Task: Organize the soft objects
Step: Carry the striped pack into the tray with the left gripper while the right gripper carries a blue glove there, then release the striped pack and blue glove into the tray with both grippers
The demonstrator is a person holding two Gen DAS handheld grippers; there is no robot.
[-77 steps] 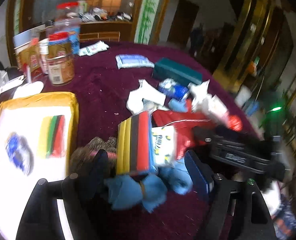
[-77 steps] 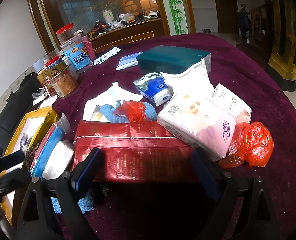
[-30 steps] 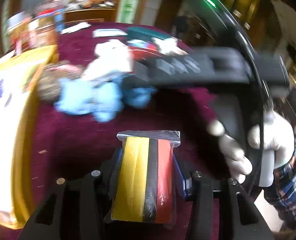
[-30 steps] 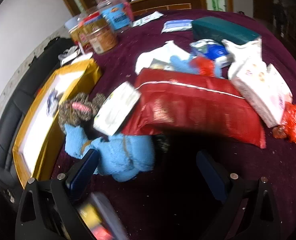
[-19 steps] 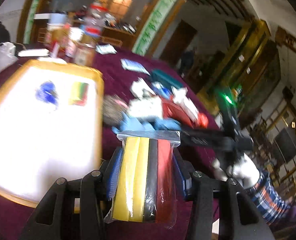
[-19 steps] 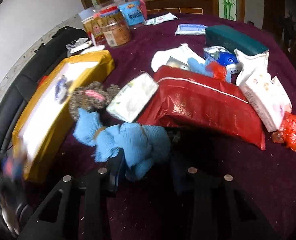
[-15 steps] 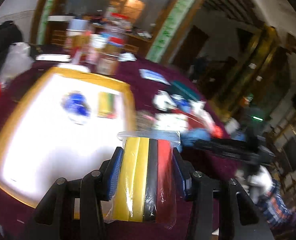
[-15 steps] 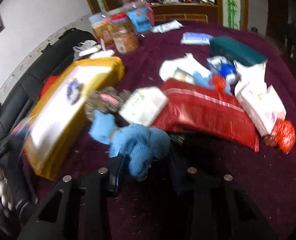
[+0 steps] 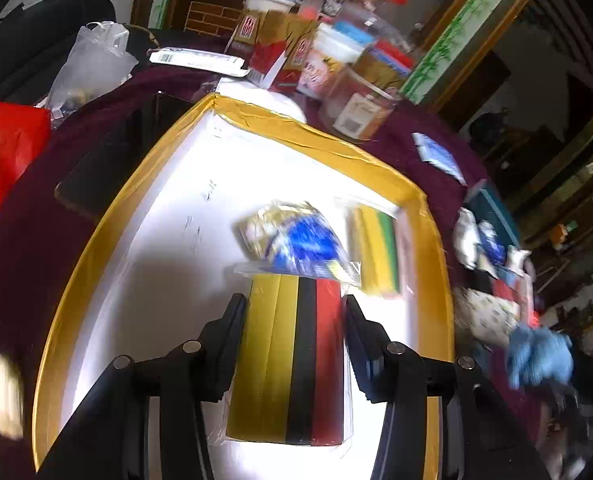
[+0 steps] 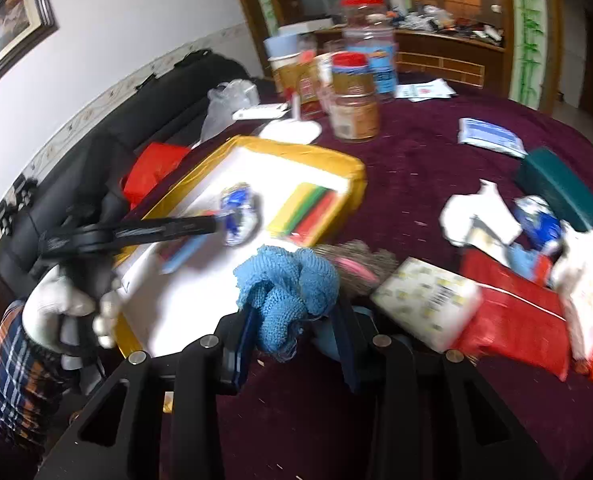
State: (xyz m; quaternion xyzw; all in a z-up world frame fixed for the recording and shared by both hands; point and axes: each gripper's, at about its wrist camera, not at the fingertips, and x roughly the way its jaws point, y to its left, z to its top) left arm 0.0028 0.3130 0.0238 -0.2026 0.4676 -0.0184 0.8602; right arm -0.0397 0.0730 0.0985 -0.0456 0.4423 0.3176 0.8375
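Note:
My left gripper point(image 9: 292, 320) is shut on a bagged pack of yellow, black and red sponges point(image 9: 292, 356) and holds it over the white tray with a gold rim point(image 9: 316, 140). In the tray lie a blue and white packet point(image 9: 296, 236) and another striped sponge pack point(image 9: 376, 248). My right gripper point(image 10: 292, 320) is shut on a blue knitted cloth point(image 10: 288, 284) and holds it above the maroon table, beside the tray's near corner point(image 10: 356, 176). The left gripper's body point(image 10: 136, 232) shows over the tray in the right wrist view.
Jars and boxes point(image 10: 352, 108) stand behind the tray. A brown fuzzy toy point(image 10: 360, 260), a tissue pack point(image 10: 428, 300), a red bag point(image 10: 512, 312), a green box point(image 10: 556, 188) and white packets point(image 10: 480, 212) lie to the right. A red bag point(image 9: 4, 148) sits left.
My left gripper picked up the sponge pack and carried it left over the tray. My right gripper shut on the blue cloth and lifted it toward the tray.

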